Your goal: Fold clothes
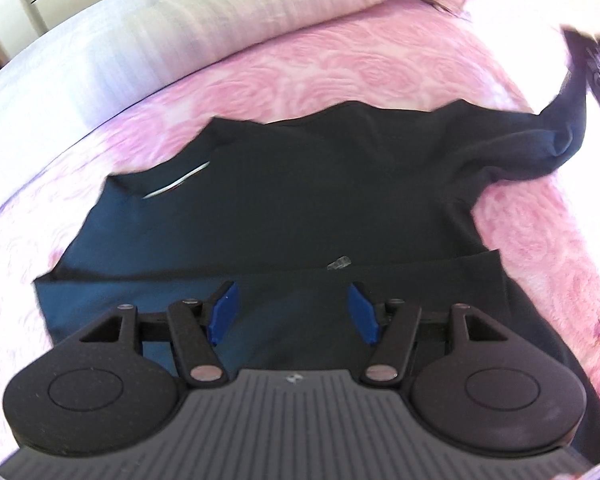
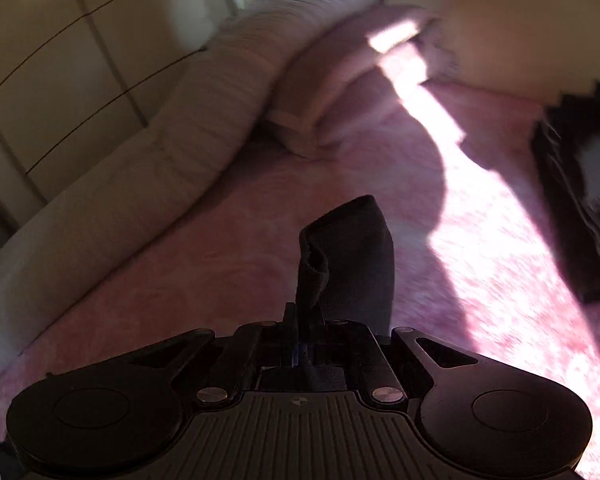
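A black T-shirt point(image 1: 300, 200) lies spread on a pink rose-patterned bedspread point(image 1: 340, 68). Its near edge is folded over in a band. My left gripper point(image 1: 294, 298) hovers open over that folded band, its blue pads point(image 1: 224, 308) apart and holding nothing. The shirt's right sleeve point(image 1: 572, 132) is lifted up toward the upper right. My right gripper point(image 2: 304, 320) is shut on that black sleeve point(image 2: 352, 256), whose cuff sticks up past the fingers above the bedspread point(image 2: 180, 280).
A cream ribbed blanket point(image 1: 180, 28) and pillows point(image 2: 340, 80) lie along the far side of the bed. Cream drawers point(image 2: 60, 60) stand behind. A dark pile of clothes point(image 2: 584, 200) sits at the right. A sunlit strip crosses the bedspread.
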A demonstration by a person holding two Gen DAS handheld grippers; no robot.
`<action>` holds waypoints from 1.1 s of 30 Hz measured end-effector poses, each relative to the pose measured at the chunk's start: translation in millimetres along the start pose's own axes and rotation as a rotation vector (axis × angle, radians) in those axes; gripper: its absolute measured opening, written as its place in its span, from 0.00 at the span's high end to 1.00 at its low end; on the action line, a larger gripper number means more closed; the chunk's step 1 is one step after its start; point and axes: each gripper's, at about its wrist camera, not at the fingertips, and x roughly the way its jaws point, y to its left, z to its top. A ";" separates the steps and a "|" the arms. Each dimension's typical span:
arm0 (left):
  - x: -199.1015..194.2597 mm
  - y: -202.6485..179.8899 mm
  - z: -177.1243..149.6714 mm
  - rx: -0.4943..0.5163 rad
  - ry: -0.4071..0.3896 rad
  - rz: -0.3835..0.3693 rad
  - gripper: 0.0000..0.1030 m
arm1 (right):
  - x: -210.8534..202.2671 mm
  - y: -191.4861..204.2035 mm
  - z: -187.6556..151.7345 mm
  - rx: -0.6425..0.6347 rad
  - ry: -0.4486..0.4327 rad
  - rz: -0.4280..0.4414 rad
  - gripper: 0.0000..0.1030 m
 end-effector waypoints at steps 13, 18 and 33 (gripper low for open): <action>-45.1 145.1 -105.8 -0.288 0.012 0.095 0.43 | -19.1 337.2 -234.6 -0.657 0.200 0.616 0.95; -43.5 175.1 -136.8 -0.334 0.029 0.098 0.43 | -6.2 363.8 -249.1 -0.684 0.230 0.591 0.95; -13.8 223.2 -125.5 -0.385 -0.026 -0.028 0.43 | -17.7 406.5 -306.2 -0.834 0.414 0.681 0.59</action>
